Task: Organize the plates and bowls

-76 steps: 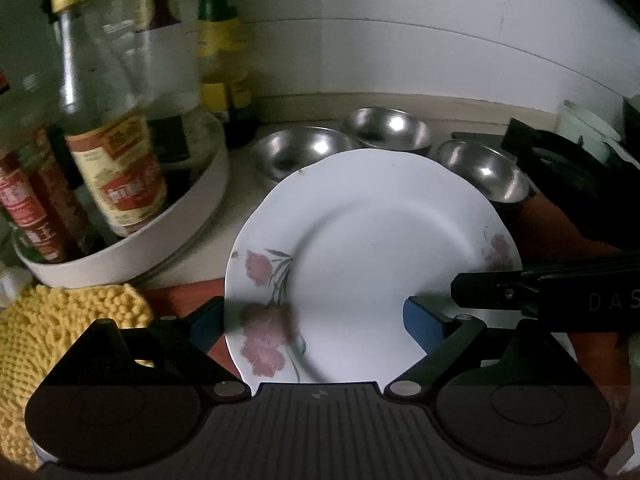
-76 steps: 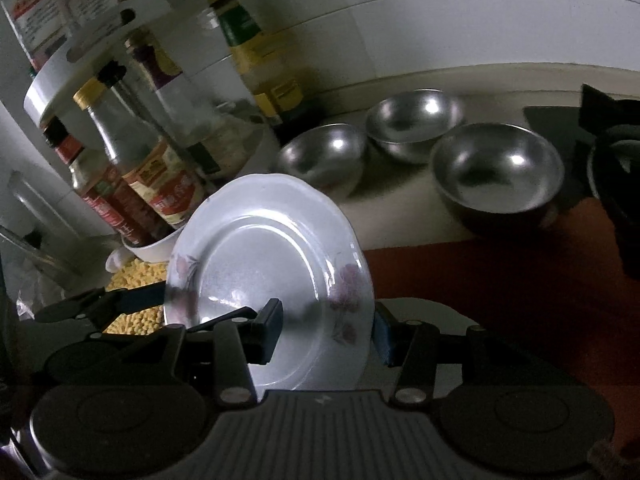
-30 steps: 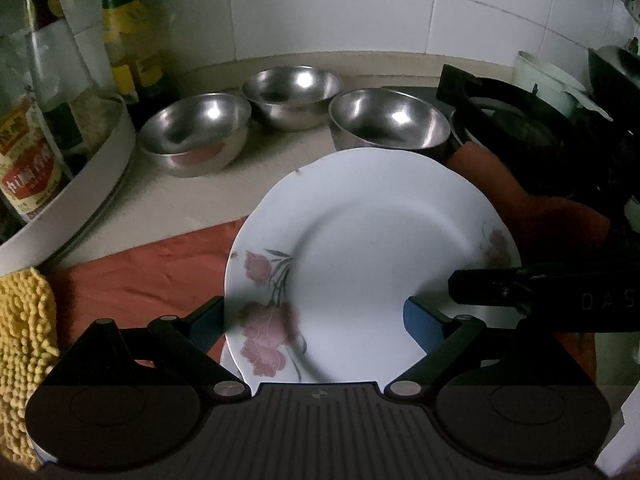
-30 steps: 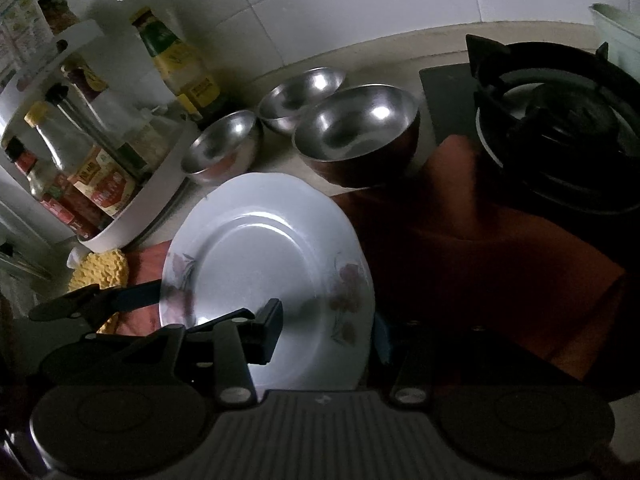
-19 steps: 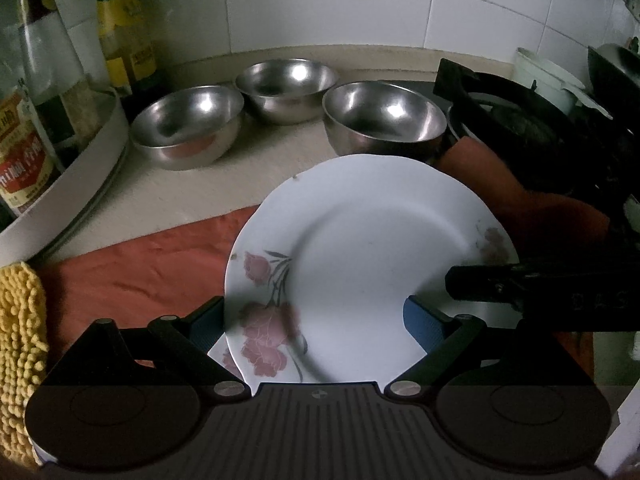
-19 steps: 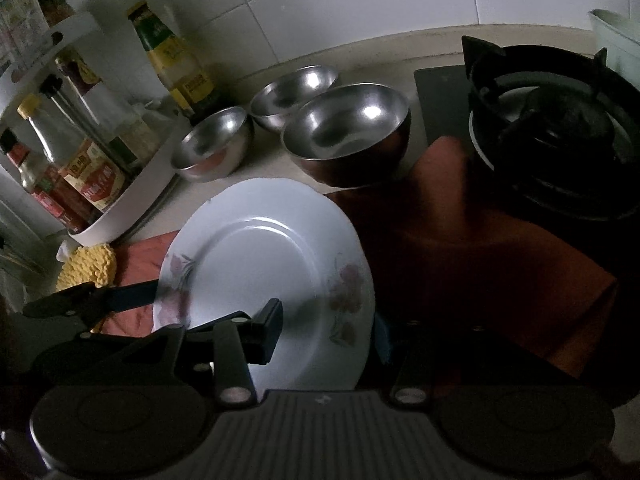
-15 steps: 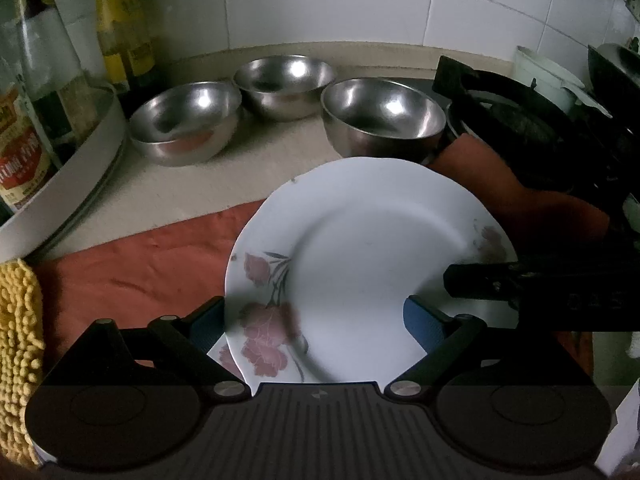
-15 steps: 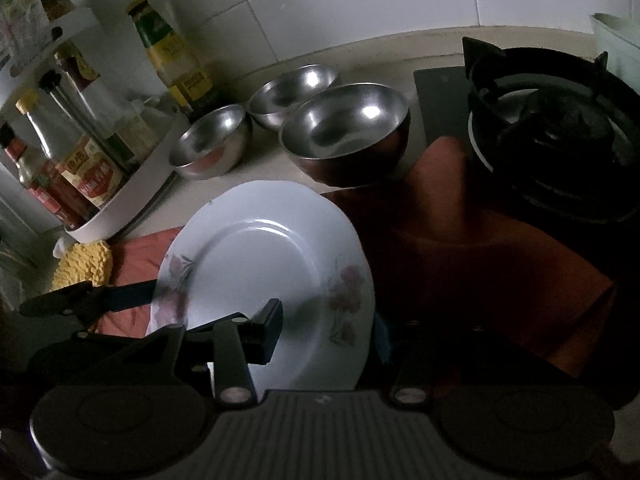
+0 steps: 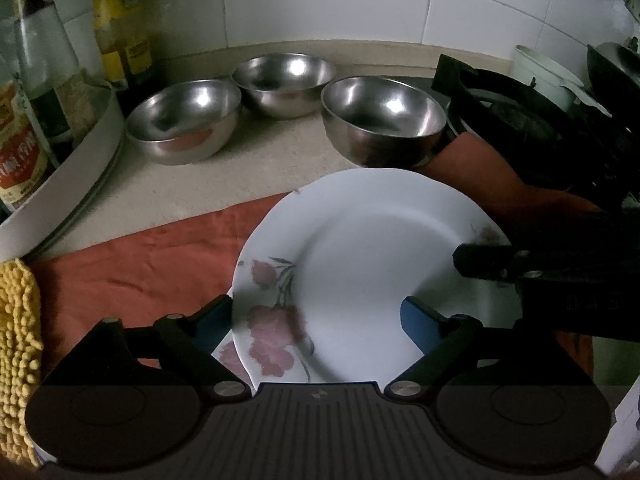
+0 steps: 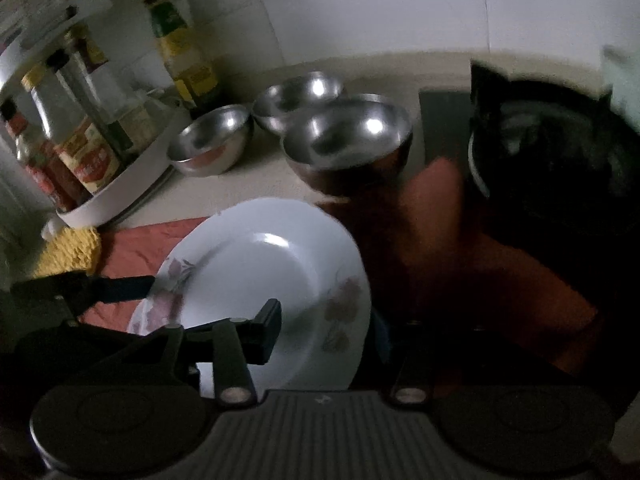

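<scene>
A white plate [image 9: 360, 260] with pink flowers hangs tilted over a red cloth [image 9: 140, 260], held from both sides. My left gripper [image 9: 316, 316] has it between its closing jaws, the left pad against the rim and the right pad over the upper face. My right gripper [image 10: 326, 326] is shut on the plate [image 10: 260, 272] at its right rim, one finger above and one hidden below. A second flowered rim [image 9: 224, 356] peeks out under the plate's left edge. Three steel bowls [image 9: 184, 120] [image 9: 286, 76] [image 9: 384, 116] stand behind on the counter.
A white rack of sauce bottles [image 9: 60, 176] stands at the left, with a yellow mat [image 9: 16, 340] in front of it. The black gas stove [image 9: 520, 112] fills the right, with a white cup [image 9: 540, 76] behind it. Tiled wall closes the back.
Both grippers have carried the plate rightward from the bottle rack to above the red cloth. In the last half second the right gripper rolled and the plate shifted slightly between the left jaws.
</scene>
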`<act>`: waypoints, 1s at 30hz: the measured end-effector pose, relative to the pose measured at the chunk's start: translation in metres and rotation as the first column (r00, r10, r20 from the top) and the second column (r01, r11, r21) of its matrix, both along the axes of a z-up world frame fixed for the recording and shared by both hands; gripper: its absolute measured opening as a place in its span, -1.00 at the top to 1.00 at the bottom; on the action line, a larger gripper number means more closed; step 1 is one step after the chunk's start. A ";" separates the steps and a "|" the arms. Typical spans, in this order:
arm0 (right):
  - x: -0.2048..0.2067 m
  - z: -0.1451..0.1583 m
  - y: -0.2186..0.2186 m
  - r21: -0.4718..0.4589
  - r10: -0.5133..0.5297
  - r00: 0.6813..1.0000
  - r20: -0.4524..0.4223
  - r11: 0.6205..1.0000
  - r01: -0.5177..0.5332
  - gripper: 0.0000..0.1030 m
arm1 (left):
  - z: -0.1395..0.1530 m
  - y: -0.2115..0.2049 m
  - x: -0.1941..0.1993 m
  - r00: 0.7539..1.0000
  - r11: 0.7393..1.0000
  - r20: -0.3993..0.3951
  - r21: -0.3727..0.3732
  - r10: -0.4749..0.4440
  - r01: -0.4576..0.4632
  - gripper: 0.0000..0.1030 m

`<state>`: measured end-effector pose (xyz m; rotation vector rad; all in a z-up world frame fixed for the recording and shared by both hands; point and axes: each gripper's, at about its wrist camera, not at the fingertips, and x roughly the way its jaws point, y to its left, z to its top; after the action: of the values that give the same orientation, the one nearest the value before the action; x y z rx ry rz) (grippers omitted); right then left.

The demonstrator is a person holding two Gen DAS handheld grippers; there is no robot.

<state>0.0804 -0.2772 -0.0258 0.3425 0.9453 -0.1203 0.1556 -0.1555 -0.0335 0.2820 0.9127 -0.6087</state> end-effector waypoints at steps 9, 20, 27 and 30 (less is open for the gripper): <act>0.003 0.003 0.001 -0.032 0.015 1.000 0.012 0.999 -0.014 0.11 | 0.006 0.001 -0.003 0.999 1.000 0.036 0.003 0.000 0.000 -0.82; -0.004 0.000 -0.006 -0.007 -0.006 1.000 -0.005 1.000 0.006 0.11 | 0.015 0.011 0.003 0.998 0.999 0.044 -0.015 0.043 -0.042 -0.83; -0.012 0.003 -0.015 0.000 -0.035 0.999 0.018 0.999 0.035 0.11 | 0.019 0.018 0.008 0.995 0.996 0.053 -0.012 0.086 -0.085 -0.84; -0.012 0.005 -0.022 -0.002 -0.069 0.997 0.045 0.998 0.069 0.11 | 0.023 0.024 0.015 0.991 0.992 0.045 -0.020 0.122 -0.121 -0.85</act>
<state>0.0681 -0.2990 -0.0207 0.3732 0.8895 -0.1771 0.1708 -0.1316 -0.0108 0.2223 0.8730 -0.4951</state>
